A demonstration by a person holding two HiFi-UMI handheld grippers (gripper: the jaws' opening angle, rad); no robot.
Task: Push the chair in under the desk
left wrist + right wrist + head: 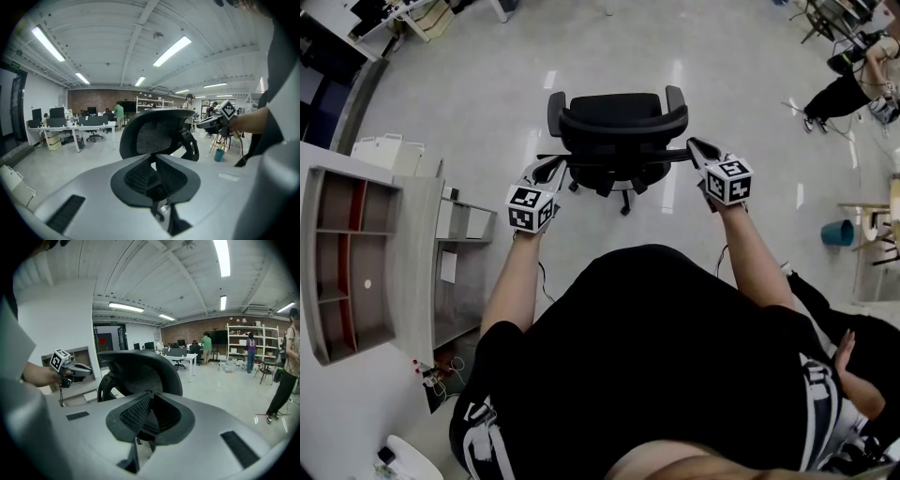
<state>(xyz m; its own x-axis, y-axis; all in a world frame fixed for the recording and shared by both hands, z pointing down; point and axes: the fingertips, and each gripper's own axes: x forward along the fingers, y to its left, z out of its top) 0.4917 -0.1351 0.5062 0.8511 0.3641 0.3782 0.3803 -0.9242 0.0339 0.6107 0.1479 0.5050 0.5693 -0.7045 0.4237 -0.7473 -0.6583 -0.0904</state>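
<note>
The black office chair (619, 131) stands on the glossy floor ahead of me, its backrest towards me. My left gripper (556, 169) is shut, with its tips at the left end of the backrest. My right gripper (695, 147) is shut at the right end, by the armrest. I cannot tell whether either one touches the chair. The left gripper view has the mesh backrest (157, 133) just beyond the shut jaws (154, 157), and the right gripper (208, 123) off to the right. The right gripper view looks past its shut jaws (150, 399) at the backrest (140, 373). The grey-white desk (417, 244) lies to my left.
A cubby shelf (352, 262) sits on the desk, and white boxes (389, 150) stand beyond it. Cables (441, 375) lie by the desk's foot. A teal bin (838, 232) and a table stand at the right, a person in black (848, 89) at the far right.
</note>
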